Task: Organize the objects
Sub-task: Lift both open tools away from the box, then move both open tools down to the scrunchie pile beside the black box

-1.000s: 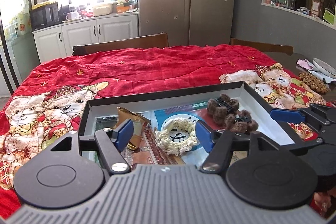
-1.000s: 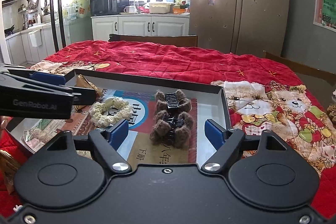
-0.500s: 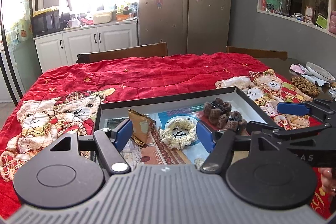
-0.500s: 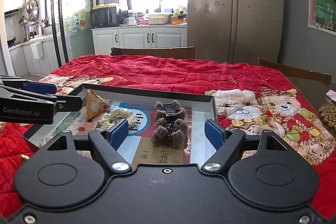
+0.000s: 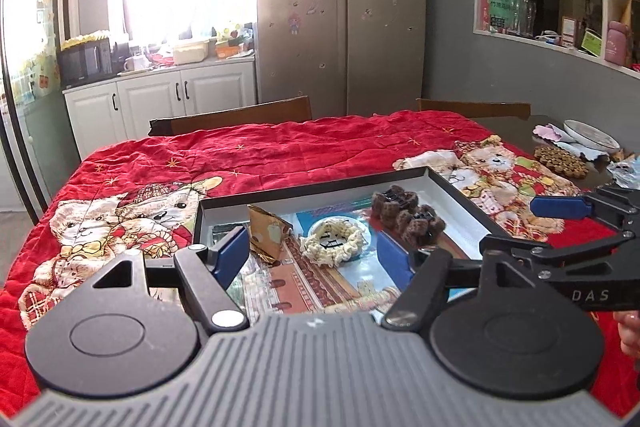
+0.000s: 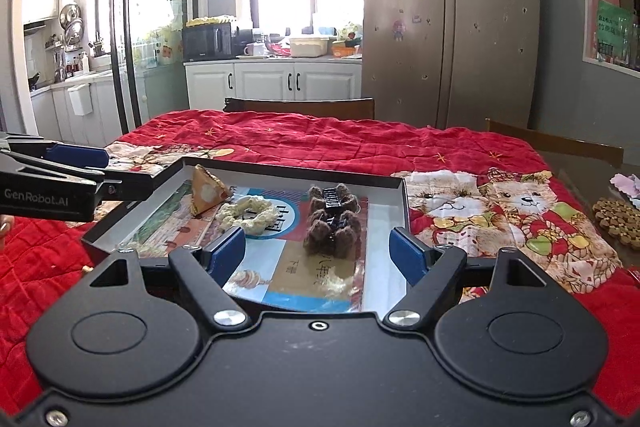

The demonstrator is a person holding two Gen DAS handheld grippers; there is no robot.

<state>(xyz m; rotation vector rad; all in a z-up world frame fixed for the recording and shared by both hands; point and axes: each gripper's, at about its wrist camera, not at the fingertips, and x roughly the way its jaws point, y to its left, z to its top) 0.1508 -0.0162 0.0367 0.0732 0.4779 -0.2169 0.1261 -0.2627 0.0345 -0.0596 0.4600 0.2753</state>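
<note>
Kitchen cabinets and a steel refrigerator stand behind the desk, which is draped in a quilted red cloth with teddy-bear prints [image 6: 320, 143]. On it lies a shallow black-rimmed cardboard tray with a glossy printed floor [image 6: 403, 205], already holding a frilly cream fabric scrunchie [image 6: 251, 214], two fuzzy brown plush hair claws with black plastic teeth [image 6: 332, 223] and a crinkled gold foil triangular packet [image 6: 207, 193]. Your left gripper [image 5: 310, 253], its jaws opening, and right gripper [image 6: 318, 253], jaws wide, hold nothing. Sorting looks largely done; a round brown beaded mat [image 6: 618, 221] remains outside, well apart from the tray.
</note>
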